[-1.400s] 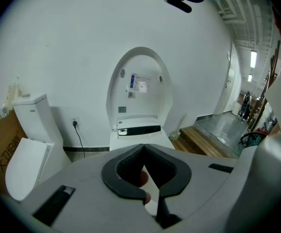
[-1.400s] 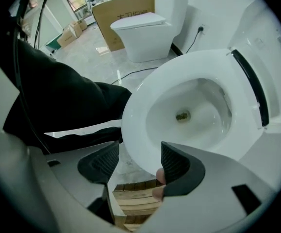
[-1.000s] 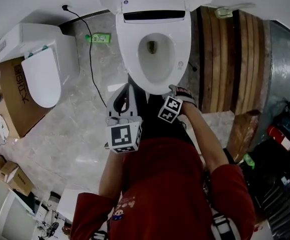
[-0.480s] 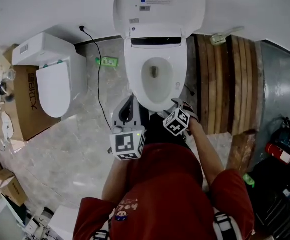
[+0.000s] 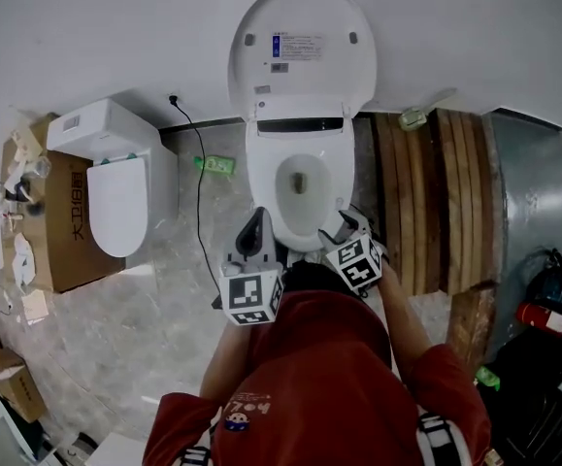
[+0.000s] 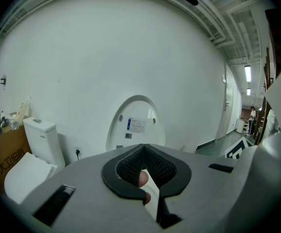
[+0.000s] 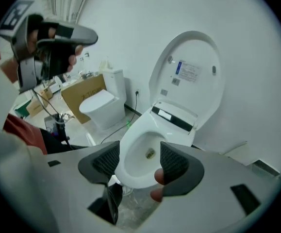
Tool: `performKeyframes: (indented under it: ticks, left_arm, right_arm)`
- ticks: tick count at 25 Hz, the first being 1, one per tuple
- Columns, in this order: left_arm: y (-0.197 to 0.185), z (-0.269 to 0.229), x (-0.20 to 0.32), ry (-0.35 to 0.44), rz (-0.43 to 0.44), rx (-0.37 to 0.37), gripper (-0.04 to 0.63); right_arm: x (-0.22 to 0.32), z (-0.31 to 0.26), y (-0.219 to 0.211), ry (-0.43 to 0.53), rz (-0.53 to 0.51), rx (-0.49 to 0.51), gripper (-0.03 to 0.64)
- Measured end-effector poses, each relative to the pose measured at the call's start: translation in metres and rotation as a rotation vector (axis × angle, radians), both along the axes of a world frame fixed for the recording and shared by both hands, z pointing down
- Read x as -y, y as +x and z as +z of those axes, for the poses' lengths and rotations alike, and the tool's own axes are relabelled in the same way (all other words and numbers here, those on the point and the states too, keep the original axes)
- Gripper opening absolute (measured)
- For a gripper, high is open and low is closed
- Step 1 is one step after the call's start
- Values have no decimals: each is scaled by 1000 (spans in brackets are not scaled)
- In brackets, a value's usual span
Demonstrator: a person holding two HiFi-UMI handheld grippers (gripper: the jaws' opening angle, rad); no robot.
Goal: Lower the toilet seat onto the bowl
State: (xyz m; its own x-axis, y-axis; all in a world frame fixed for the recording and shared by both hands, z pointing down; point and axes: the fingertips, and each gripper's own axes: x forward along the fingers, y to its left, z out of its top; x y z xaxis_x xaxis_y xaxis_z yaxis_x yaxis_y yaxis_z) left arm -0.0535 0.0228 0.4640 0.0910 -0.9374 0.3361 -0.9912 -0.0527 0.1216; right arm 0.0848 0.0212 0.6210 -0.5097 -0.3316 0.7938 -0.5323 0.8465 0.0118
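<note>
A storeroom or workshop: a loose toilet (image 5: pixel 115 197) and box (image 5: pixel 62 231) stand left of the left gripper (image 5: pixel 256 229), bare planks (image 5: pixel 436 197) to its right.

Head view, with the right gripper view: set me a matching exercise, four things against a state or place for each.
1. white oval lid of the middle toilet
2. second white toilet on the left
3. right gripper
4. brown cardboard box

A. jaws apart
B. lid closed
C. next to the second toilet
D. raised, printed label showing

Pairs: 1-D, 2-B, 3-A, 4-C.
</note>
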Motion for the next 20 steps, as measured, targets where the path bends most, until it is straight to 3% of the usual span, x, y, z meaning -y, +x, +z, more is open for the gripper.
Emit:
performKeyframes:
  ticks: [7,11,20]
  left_arm:
    - [7,-44,6,103,28,35,12]
    - [9,-68,9,162,49,59,12]
    - [12,-137,11,316,30,87,12]
  right_arm:
    - [31,-117,-4,173,155,267,249]
    - [51,-184,2,324,230,401,206]
    - [50,-297,16,595,270,579,127]
